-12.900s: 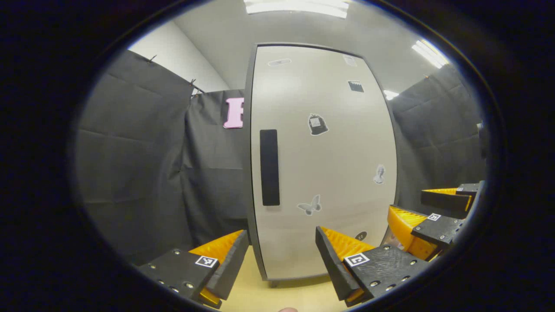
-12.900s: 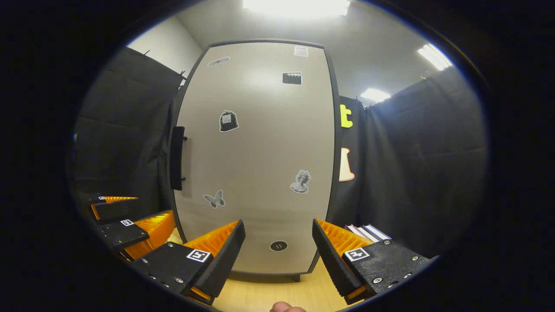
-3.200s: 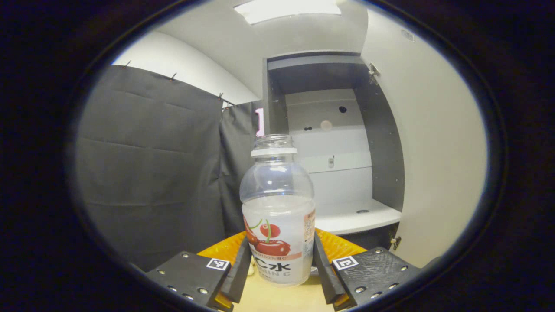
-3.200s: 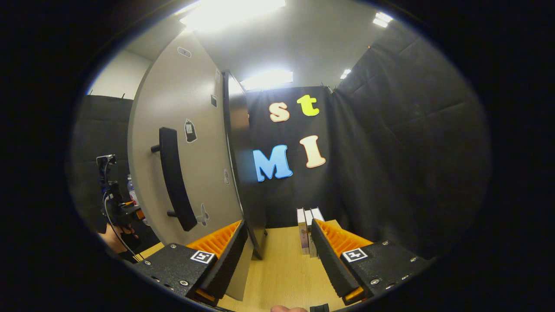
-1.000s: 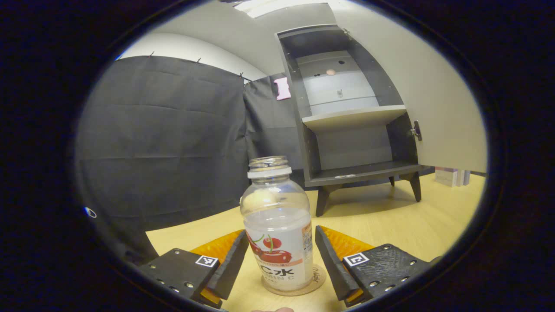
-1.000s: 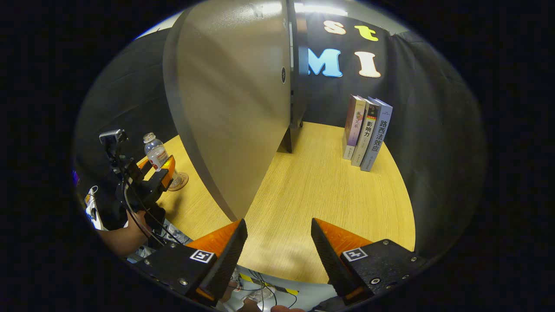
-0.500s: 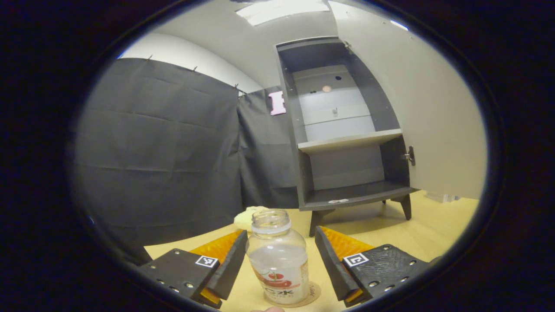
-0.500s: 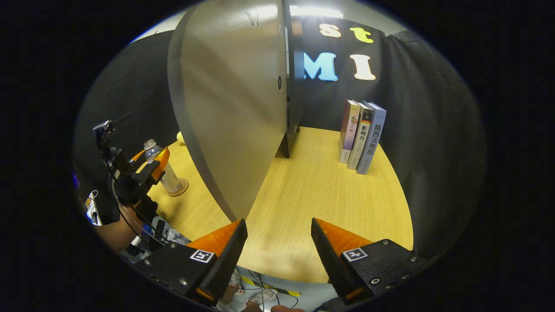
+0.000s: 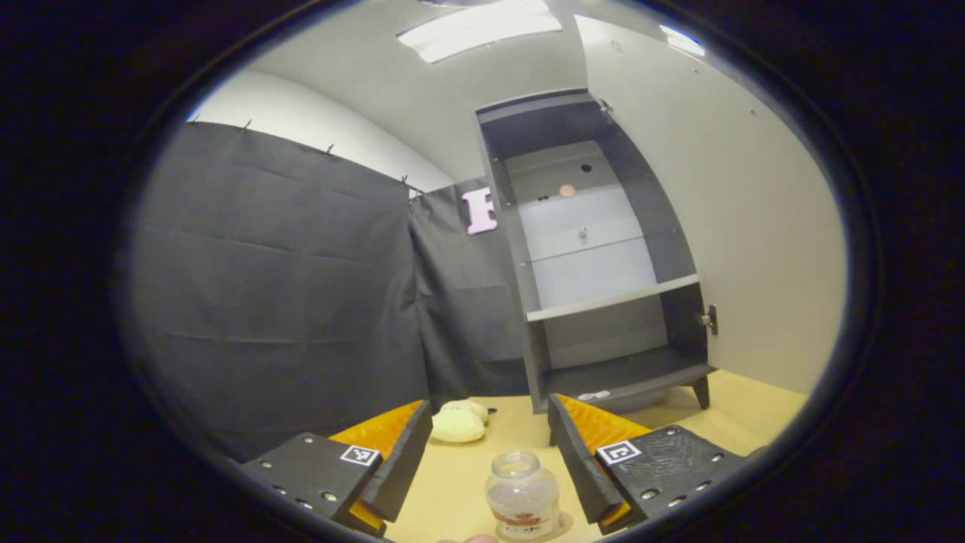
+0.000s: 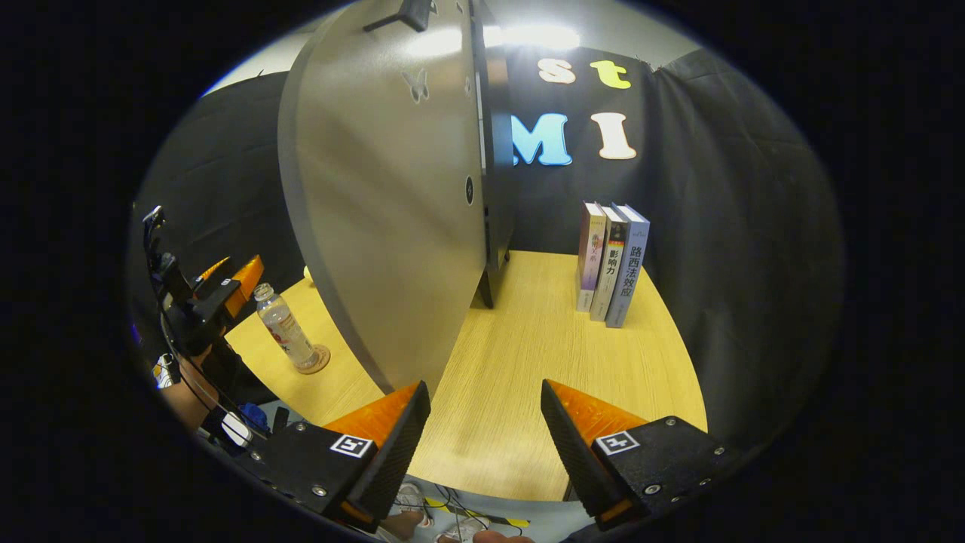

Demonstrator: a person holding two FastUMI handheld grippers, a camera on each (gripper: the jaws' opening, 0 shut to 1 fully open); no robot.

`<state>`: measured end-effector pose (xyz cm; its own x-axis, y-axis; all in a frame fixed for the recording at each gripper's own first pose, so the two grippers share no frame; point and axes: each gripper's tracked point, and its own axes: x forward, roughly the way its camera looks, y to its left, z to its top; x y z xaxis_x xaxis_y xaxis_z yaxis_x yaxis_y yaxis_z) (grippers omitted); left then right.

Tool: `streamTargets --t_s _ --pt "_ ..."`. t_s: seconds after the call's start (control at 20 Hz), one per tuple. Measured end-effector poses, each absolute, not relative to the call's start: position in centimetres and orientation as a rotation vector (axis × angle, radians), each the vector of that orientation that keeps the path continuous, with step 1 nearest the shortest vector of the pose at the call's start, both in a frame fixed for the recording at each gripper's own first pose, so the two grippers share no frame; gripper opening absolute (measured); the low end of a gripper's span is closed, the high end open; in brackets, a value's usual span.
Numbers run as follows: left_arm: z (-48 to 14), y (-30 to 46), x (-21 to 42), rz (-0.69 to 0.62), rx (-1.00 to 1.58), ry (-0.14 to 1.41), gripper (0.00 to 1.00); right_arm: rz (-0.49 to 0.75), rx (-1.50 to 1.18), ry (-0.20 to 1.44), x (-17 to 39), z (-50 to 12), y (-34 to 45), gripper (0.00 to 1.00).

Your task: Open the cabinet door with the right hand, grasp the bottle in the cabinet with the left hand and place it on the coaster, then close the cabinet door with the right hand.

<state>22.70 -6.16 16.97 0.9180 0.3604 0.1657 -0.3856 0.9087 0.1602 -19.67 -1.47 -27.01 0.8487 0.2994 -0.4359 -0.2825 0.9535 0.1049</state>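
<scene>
The clear bottle (image 9: 522, 501) with a cherry label and no cap stands upright on the round cork coaster (image 9: 562, 521) on the wooden table. My left gripper (image 9: 488, 419) is open and raised above and behind the bottle, touching nothing. In the right gripper view the bottle (image 10: 285, 329) and coaster (image 10: 314, 365) sit left of the open cabinet door (image 10: 392, 226), with the left gripper (image 10: 226, 285) lifted beside the bottle's neck. My right gripper (image 10: 482, 394) is open and empty, low in front of the door's free edge. The cabinet (image 9: 603, 302) stands open with bare shelves.
Three books (image 10: 611, 260) stand upright against the booth wall right of the cabinet. Two pale yellow lumps (image 9: 460, 422) lie on the table left of the cabinet's foot. The door handle (image 10: 411, 11) sticks out near the top. A person's arm (image 10: 181, 392) holds the left gripper.
My left gripper has let go of the bottle on the coaster and risen up and back from it. The right gripper has tilted up slightly, staying open near the door's edge.
</scene>
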Motion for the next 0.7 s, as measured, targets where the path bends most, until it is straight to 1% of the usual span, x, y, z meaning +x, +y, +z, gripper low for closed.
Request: streamTargets --t_s 0.25,0.4,0.6,0.65,0.7 --pt "26.2 -6.4 20.8 0.385 0.138 -0.178 0.88 0.245 0.047 0.368 -18.8 -22.4 -4.3 0.92" --pt "31.0 -7.5 19.9 0.364 0.138 -0.18 0.89 0.193 0.083 0.286 -17.4 -18.1 -6.7 0.92" --pt "33.9 -10.5 20.4 0.278 0.054 -0.118 0.89 0.167 0.141 0.152 -15.6 -11.2 -8.7 0.91" --pt "34.7 -11.0 20.2 0.276 0.058 -0.105 0.89 0.163 0.149 0.123 -15.2 -9.6 -9.0 0.91" --pt "35.6 -11.2 19.6 0.282 0.075 -0.097 0.92 0.163 0.156 0.096 -14.9 -8.4 -9.2 0.91"
